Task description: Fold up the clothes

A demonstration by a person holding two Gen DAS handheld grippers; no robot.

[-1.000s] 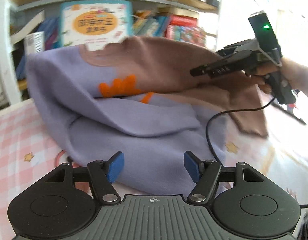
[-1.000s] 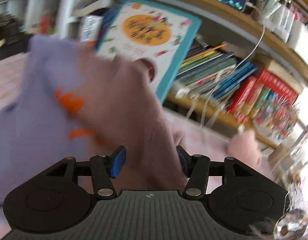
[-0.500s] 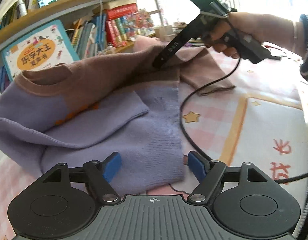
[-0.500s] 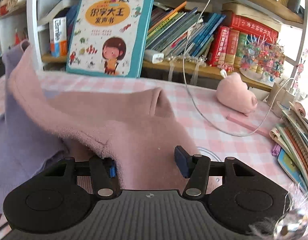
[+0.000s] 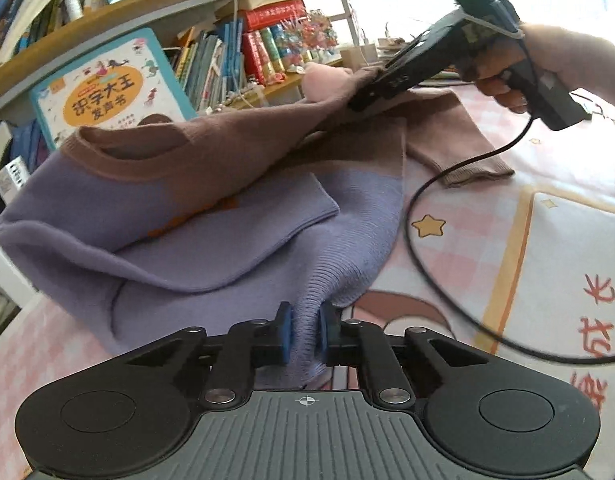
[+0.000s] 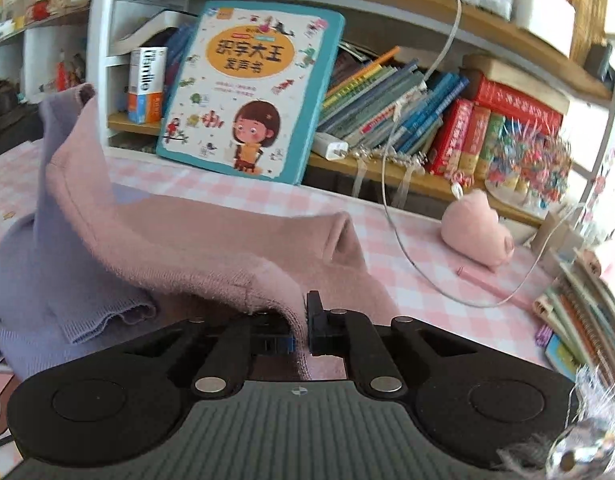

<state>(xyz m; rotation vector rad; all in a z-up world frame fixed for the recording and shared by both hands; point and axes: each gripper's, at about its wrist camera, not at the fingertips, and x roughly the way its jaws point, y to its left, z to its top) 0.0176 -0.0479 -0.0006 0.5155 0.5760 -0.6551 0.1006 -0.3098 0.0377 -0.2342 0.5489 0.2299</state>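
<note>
On the pink checked tablecloth (image 5: 487, 248), your left gripper (image 5: 305, 334) is closing on the soft lilac-and-brown knit sweater's (image 5: 211, 240) ribbed hem, right gripper (image 6: 301, 330) clamped on its brown edge; light, floppy, likely sags—hold edges.

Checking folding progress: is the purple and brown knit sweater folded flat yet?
Not yet: purple and brown knit sweater lies bunched and lifted, one brown sleeve spread out.
</note>
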